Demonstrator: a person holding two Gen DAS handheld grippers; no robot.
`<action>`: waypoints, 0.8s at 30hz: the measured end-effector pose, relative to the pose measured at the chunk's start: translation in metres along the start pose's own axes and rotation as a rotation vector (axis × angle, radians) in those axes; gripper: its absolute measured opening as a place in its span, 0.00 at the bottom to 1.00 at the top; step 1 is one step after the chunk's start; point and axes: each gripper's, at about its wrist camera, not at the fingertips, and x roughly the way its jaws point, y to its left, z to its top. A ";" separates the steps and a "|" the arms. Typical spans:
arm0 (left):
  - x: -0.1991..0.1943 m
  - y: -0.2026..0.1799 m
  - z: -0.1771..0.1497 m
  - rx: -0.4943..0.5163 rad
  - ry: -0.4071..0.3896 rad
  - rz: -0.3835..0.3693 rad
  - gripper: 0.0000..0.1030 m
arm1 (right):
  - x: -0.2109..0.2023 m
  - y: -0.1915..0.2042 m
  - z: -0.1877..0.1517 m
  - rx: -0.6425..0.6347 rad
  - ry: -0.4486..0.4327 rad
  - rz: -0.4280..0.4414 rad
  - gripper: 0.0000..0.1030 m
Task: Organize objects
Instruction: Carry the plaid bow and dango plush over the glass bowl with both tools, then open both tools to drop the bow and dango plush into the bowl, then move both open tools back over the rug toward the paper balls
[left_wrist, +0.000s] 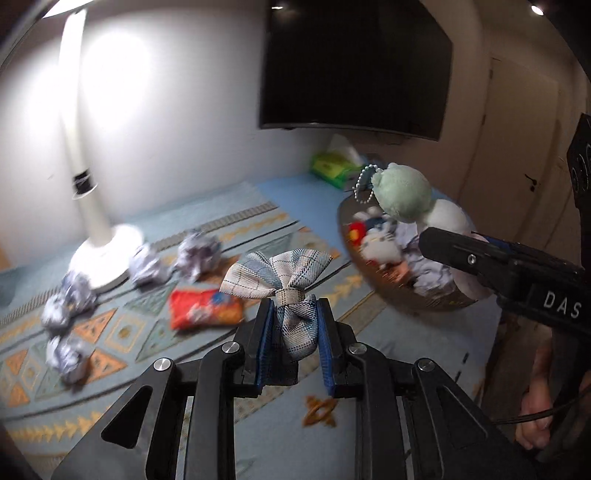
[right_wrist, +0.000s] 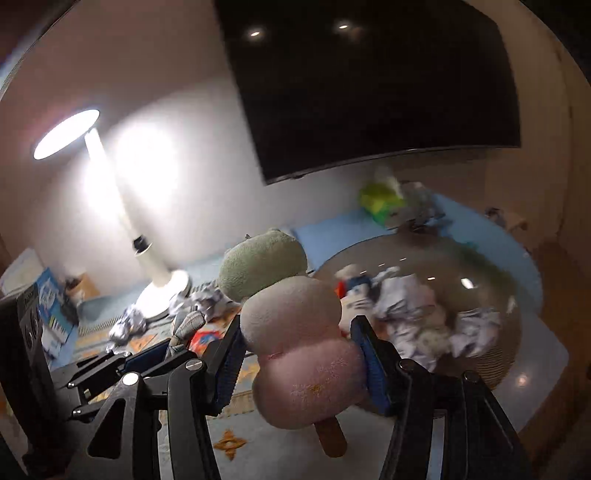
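My left gripper (left_wrist: 295, 317) is shut on a plaid grey-blue bow tie (left_wrist: 275, 275) and holds it above the patterned rug. My right gripper (right_wrist: 295, 343) is shut on a plush dango skewer toy (right_wrist: 291, 332) with green, white and pink balls and a brown stick. The toy also shows in the left wrist view (left_wrist: 406, 194), with a bead chain, held over a round basket (left_wrist: 436, 301). The basket (right_wrist: 495, 369) holds crumpled paper and small plush toys. The left gripper also shows at the left of the right wrist view (right_wrist: 173, 343).
Several crumpled paper balls (left_wrist: 147, 264) and a red snack bag (left_wrist: 205, 308) lie on the rug. A lit white floor lamp (left_wrist: 101, 254) stands at the left. A green tissue pack (left_wrist: 330, 166) lies by the wall under a dark TV (left_wrist: 354, 66).
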 end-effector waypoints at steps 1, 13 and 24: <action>0.009 -0.015 0.009 0.020 -0.003 -0.032 0.20 | -0.003 -0.015 0.005 0.030 -0.016 -0.026 0.54; 0.093 -0.097 0.045 -0.013 0.014 -0.227 0.24 | 0.019 -0.103 0.026 0.145 0.000 -0.201 0.69; 0.090 -0.075 0.027 -0.092 0.033 -0.213 0.68 | 0.006 -0.100 0.006 0.155 0.005 -0.106 0.69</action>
